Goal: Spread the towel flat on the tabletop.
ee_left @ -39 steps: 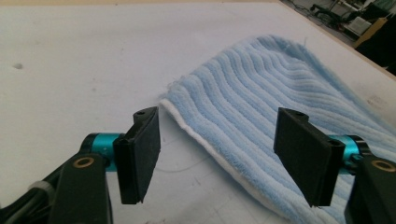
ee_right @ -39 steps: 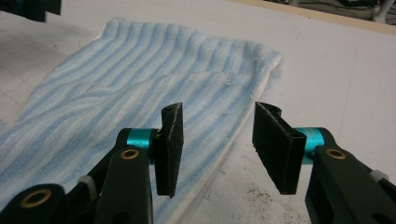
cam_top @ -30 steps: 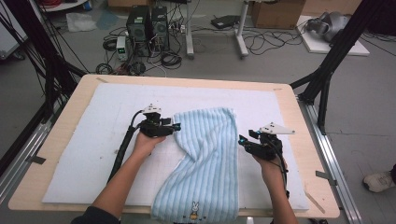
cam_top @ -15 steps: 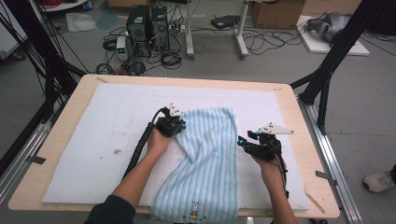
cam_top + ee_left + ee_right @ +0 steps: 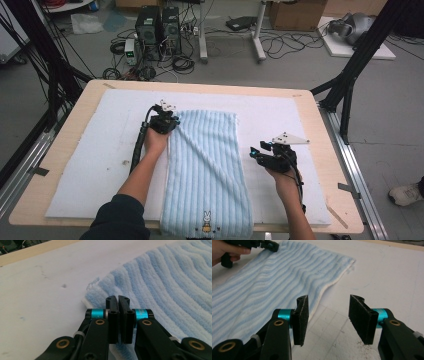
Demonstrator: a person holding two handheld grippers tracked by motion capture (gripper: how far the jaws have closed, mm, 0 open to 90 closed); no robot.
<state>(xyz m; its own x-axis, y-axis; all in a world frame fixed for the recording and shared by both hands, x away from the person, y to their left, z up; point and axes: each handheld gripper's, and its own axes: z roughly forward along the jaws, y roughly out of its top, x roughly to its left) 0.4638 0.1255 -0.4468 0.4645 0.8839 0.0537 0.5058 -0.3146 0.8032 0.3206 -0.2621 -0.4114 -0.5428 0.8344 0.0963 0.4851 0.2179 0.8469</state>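
Note:
A light blue striped towel (image 5: 205, 170) lies flat along the white mat, a small rabbit print at its near end by the table's front edge. My left gripper (image 5: 167, 122) is at the towel's far left corner, its jaws pressed together on the towel edge (image 5: 100, 292). My right gripper (image 5: 255, 152) hovers over the mat just right of the towel's right edge (image 5: 274, 282). Its jaws are wide apart with nothing between them (image 5: 328, 302). In the right gripper view the left gripper (image 5: 270, 246) and a hand appear at the top left.
A white padded mat (image 5: 90, 150) covers a wooden table (image 5: 320, 130). Black frame legs stand at the table's left and right sides. Computers and cables sit on the floor beyond the far edge.
My left gripper has moved away from the person and to the right with the towel's corner. The towel has gone from slanted and bunched to straight and spread. The right gripper has hardly moved.

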